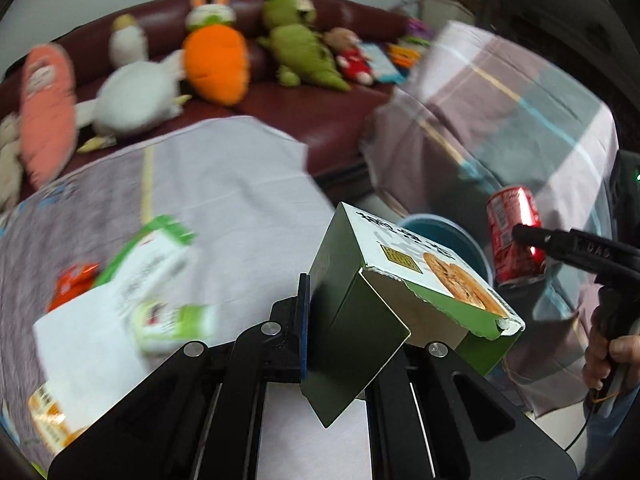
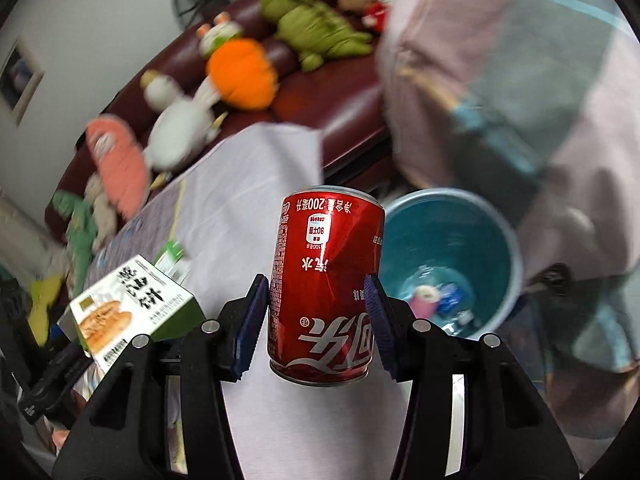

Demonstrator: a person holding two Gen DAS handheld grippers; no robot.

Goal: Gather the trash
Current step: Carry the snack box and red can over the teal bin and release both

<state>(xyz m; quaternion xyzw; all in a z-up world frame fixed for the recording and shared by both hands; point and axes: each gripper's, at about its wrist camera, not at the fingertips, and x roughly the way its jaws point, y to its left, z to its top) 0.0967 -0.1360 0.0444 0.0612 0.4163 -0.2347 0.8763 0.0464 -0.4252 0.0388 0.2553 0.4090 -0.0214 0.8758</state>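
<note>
While both hands are carrying trash, the right gripper (image 2: 316, 312) is clamping a red can (image 2: 326, 284), held inverted with its long axis along the fingers, and the teal bin (image 2: 500, 240) is lying just ahead to its right, nearer this hand. The left gripper (image 1: 360, 308) is pinching a torn green box (image 1: 400, 280), with the bin sitting beyond it, farther off

The teal bin's (image 2: 496, 240) mouth is wide open from above, only a few scraps at the bottom; draped plaid cloth (image 2: 520, 80) crowds its far and right side; sofa (image 2: 320, 96) sits just behind.
</note>
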